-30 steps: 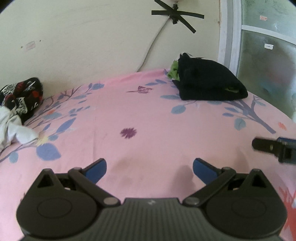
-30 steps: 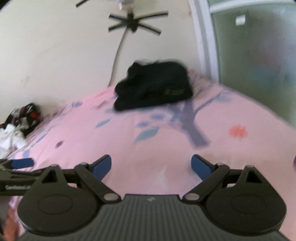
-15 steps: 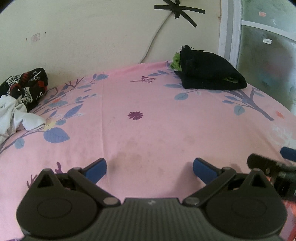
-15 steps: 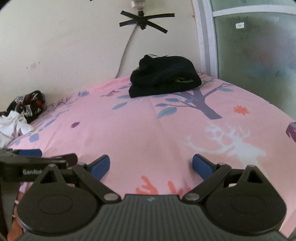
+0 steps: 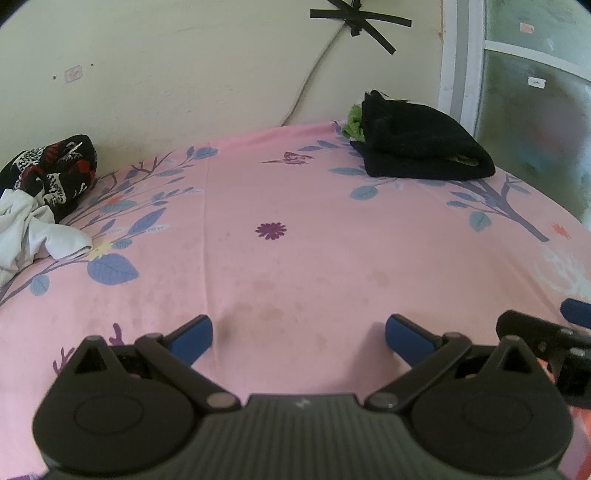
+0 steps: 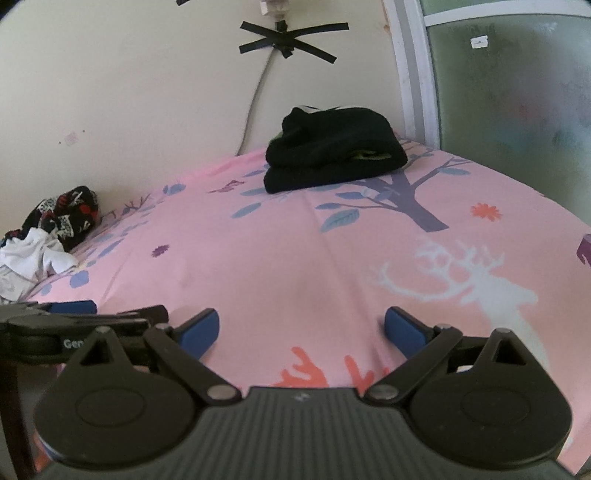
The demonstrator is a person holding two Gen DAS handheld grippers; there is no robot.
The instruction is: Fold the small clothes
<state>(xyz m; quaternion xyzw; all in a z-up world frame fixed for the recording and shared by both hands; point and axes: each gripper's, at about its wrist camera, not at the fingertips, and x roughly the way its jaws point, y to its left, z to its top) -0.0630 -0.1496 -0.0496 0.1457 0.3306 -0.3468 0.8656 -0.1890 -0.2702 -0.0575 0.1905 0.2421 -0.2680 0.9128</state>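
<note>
A stack of folded black clothes (image 5: 421,151) (image 6: 332,155) with green cloth showing lies at the far side of the pink bed. At the far left is a loose heap: a crumpled white garment (image 5: 33,232) (image 6: 33,258) beside a black, red and white patterned one (image 5: 55,170) (image 6: 66,216). My left gripper (image 5: 299,338) stands open over bare sheet near the front edge, holding nothing. My right gripper (image 6: 301,328) is open too, empty, just right of the left one, whose fingers (image 6: 74,306) show at its left.
The pink floral bedsheet (image 5: 295,229) (image 6: 295,251) covers the bed. A cream wall with a taped cable (image 5: 354,22) (image 6: 284,37) stands behind. A frosted glass door (image 5: 535,103) (image 6: 517,92) borders the bed on the right.
Both grippers have drawn back toward the front edge of the bed, so more sheet shows. The right gripper's blur has settled. Both stayed open and empty.
</note>
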